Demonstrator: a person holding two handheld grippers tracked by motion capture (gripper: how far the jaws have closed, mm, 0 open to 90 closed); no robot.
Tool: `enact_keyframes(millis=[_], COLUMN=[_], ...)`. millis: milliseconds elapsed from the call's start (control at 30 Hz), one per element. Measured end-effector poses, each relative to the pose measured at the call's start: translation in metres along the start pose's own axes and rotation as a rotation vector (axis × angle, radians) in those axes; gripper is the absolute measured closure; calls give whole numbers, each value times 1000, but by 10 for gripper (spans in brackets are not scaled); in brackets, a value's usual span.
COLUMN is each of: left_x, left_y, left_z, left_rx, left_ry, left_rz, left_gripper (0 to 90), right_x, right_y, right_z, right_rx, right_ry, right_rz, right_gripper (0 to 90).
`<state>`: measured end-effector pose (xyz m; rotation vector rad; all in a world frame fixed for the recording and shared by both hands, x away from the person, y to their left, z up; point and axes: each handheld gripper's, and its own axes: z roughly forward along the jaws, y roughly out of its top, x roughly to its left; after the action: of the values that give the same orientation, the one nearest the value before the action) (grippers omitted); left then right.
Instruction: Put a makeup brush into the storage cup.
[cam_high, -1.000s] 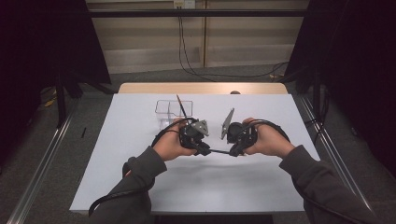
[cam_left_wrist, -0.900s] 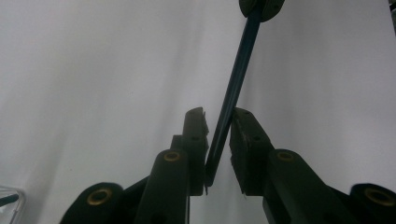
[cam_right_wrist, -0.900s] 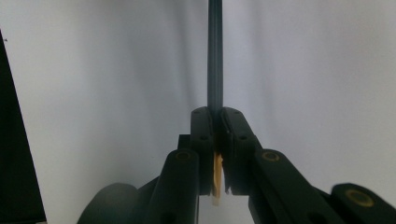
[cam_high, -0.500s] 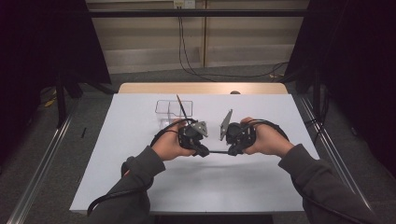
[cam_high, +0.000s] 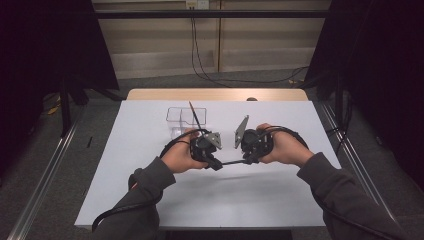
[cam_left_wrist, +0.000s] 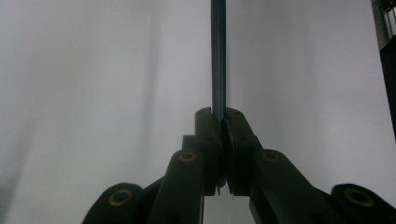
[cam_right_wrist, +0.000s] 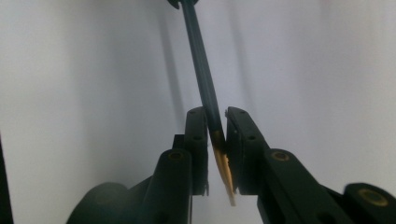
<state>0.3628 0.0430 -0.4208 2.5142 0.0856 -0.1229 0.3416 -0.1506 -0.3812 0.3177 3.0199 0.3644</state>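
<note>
One unmarked pencil (cam_right_wrist: 201, 70) (no lettering legible)

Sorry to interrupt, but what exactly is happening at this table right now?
A person holds a thin dark pencil-like stick between two hand-held grippers above the white table. The left hand-held gripper is clamped on one end. The right hand-held gripper has just been opening around the gold-tipped end. A clear box stands behind.

A thin dark blue-green pencil (cam_left_wrist: 218, 56) with a sharpened, bare-wood tip (cam_right_wrist: 223, 168) spans level between the two claws, just above the white table. Its blunt end sits clamped between the left gripper (cam_left_wrist: 221, 122) jaws; its pointed end lies between the right gripper (cam_right_wrist: 215, 122) jaws, slanting across the gap.
</note>
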Motion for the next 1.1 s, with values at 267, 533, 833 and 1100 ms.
enact_keyframes(millis=[267,533,833,1100], left_x=[3,3,5,4], left_y=[-5,-9,-15,-20], left_z=[-5,-4,-8,-9], left_rx=[-21,-38,-41,-59], left_ry=[5,29,14,45], left_rz=[-18,-37,-52,-71], left_gripper=[857,857,857,857], right_x=[-4,-7,-11,-14], right_y=[-7,-13,-19,-22], right_z=[-1,-5,-6,-10], right_rx=[-46,-101,-155,-172], right_ry=[-67,-77,-90,-81], right_rz=[57,96,132,172], right_gripper=[527,321,188,77])
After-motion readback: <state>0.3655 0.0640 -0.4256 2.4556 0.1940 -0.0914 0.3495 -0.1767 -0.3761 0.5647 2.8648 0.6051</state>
